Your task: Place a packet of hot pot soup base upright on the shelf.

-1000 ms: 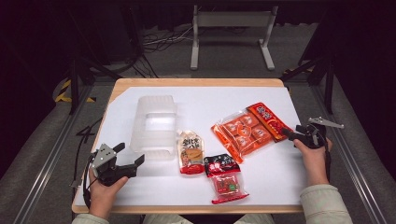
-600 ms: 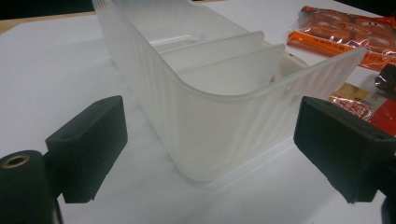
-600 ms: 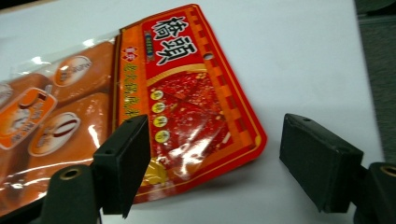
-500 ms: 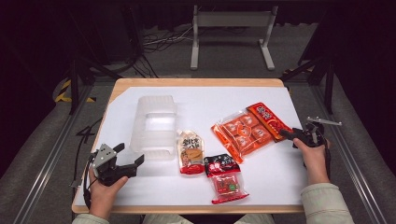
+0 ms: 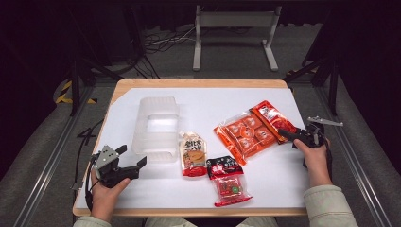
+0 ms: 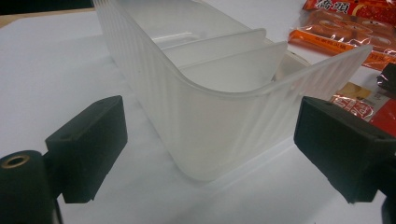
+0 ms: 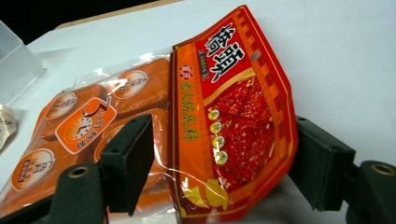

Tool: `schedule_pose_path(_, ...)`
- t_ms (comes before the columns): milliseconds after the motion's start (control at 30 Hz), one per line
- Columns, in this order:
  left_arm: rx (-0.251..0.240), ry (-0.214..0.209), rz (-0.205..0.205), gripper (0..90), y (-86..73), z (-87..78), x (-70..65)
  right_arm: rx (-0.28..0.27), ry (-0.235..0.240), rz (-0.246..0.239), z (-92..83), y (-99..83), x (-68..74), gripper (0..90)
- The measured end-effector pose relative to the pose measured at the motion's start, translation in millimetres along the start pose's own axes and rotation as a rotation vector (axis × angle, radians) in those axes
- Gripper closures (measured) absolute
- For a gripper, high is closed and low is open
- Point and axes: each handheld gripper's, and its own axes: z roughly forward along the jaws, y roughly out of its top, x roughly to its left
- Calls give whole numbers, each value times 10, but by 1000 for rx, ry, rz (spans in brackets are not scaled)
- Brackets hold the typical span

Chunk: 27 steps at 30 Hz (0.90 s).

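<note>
At the right gripper (image 5: pixel 287 134), by the right edge of the white-topped table (image 5: pixel 208 101): a slight closing of the jaws just now, down from full spread, plus a small creep inward toward the packets compared with a second ago. Still wide. Straddling the near end of the flat red foil pouch with yellow print (image 7: pixel 233 107), one pad over the neighbouring orange clear-wrapped pack of round cakes (image 5: pixel 243 135), the other just off the pouch's outer edge. No clear pinch on the foil yet, so not counted as held.

Pouch itself unmoved: lying toward the right edge, overlapping the orange pack, well apart from the ribbed translucent plastic bin (image 5: pixel 153 151) near the left edge.

At the left gripper (image 5: pixel 133 156), near the front left corner: no change, spread wide, aimed at the bin's near wall, holding nothing.

Likely meaning: start of a pick on the red pouch, probably bound for the bin. Needed next, by this reading: more closing, with care not to catch the orange pack under the inner pad. Beige spouted pouch (image 5: pixel 193 153) and dark red packet (image 5: pixel 228 179) near the front edge untouched.
</note>
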Motion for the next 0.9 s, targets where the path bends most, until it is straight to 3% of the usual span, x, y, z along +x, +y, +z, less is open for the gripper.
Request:
schedule_pose_path(267,5,3,5,105,-5,3,-4,-20,26,3,75,-1,16,293)
schedule_pose_path(467,8,1,6,106,-7,12,-11,-8,25,-20,124,10,38,375)
schedule_pose_path(567,6,3,13,107,-8,9,-13,22,39,-42,170,64,93,482)
schedule_pose_path(667,4,4,7,108,-12,-1,-14,76,-40,-105,234,102,154,597)
schedule_pose_path(800,8,5,12,112,-16,-3,-6,88,-49,-109,254,94,131,801)
schedule_pose_path(900,10,5,13,112,-15,-2,-7,92,-67,-106,251,94,123,851)
